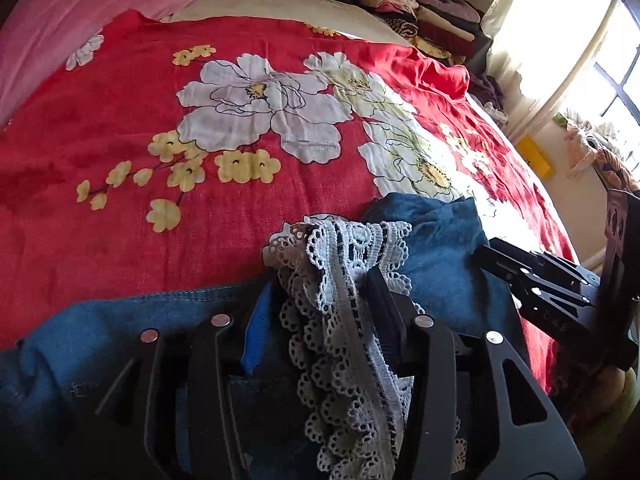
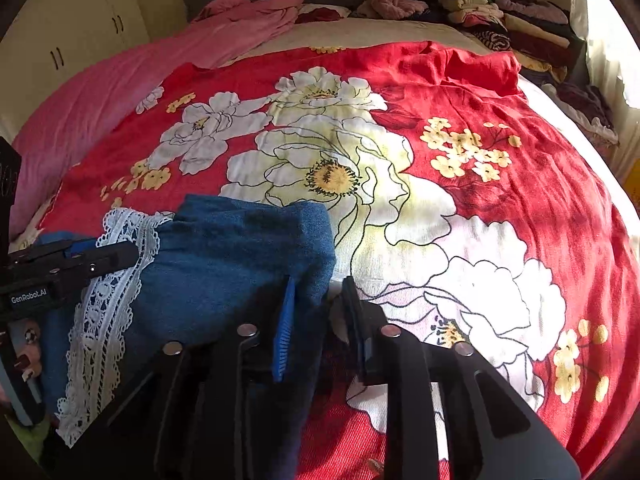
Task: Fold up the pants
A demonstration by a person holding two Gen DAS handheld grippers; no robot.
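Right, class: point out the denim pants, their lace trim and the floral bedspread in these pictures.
denim pants [image 2: 240,248]: right wrist view, on the folded blue cloth.
lace trim [image 1: 344,280]: left wrist view, on the white lace bunched between the left gripper's fingers.
floral bedspread [image 2: 520,92]: right wrist view, on a bare red patch.

- Strong daylight enters from the window [image 1: 612,80], blown out to white glare.
- Sunlit patches fall on the red floral bedspread [image 2: 460,240]; its left side lies in softer shade.
- Fisheye bending curves the bed, with dark corners.
- Near foreground is dim, slightly soft.
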